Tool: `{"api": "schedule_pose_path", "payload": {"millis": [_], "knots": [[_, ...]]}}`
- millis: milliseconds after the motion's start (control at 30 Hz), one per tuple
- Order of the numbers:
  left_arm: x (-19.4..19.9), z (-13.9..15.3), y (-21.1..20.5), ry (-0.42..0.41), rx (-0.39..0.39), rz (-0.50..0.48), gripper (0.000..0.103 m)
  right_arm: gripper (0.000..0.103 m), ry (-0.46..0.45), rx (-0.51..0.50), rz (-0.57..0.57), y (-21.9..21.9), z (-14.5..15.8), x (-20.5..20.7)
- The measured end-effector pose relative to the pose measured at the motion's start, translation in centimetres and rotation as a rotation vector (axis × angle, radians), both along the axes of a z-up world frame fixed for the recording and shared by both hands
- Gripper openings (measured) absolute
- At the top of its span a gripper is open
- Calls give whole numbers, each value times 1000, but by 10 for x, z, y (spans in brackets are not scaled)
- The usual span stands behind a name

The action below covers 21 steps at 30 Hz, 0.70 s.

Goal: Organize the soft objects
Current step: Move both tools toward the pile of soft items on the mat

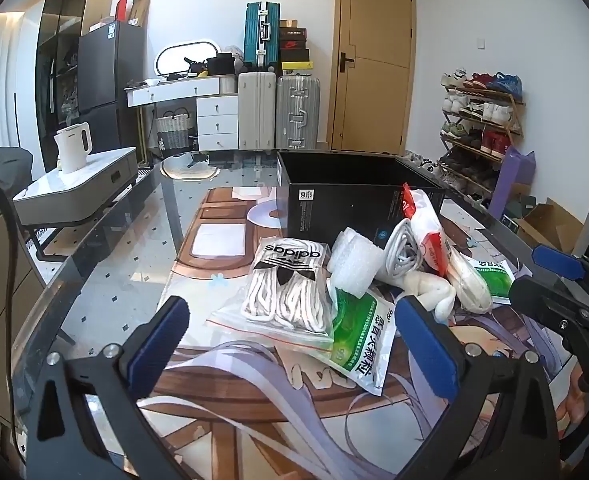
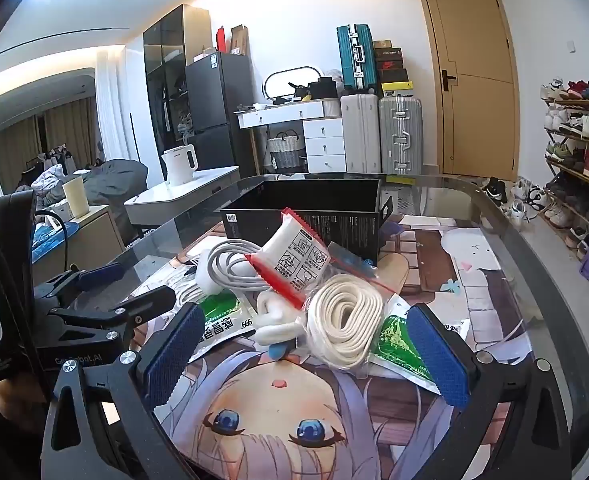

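Both tools spread wide and empty, left tool (image 1: 290, 344) short of the adidas lace bag (image 1: 288, 284), right tool (image 2: 306, 350) before the coiled-cord bag (image 2: 344, 320); soft items heaped mid-counter (image 1: 106, 280), presumably staged for the open black box (image 1: 346, 196) behind.

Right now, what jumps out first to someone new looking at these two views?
A heap of soft packets in the middle of the anime-print mat: an adidas bag of white laces, a coiled white cord and green sachets. Behind the heap stands an open black box. Left gripper and right gripper are both wide open, holding nothing.
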<state>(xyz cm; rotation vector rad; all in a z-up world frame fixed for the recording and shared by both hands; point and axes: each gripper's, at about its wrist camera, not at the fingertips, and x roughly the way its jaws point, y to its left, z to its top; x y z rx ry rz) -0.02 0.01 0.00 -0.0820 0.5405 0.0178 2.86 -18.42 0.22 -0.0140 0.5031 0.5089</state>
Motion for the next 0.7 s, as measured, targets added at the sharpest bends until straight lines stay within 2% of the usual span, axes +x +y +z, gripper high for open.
{"api": "schedule_pose_path", "payload": {"millis": [700], "knots": [[-4, 6, 2, -29, 19, -8, 103, 103, -6, -8, -15, -5, 0, 0]]}}
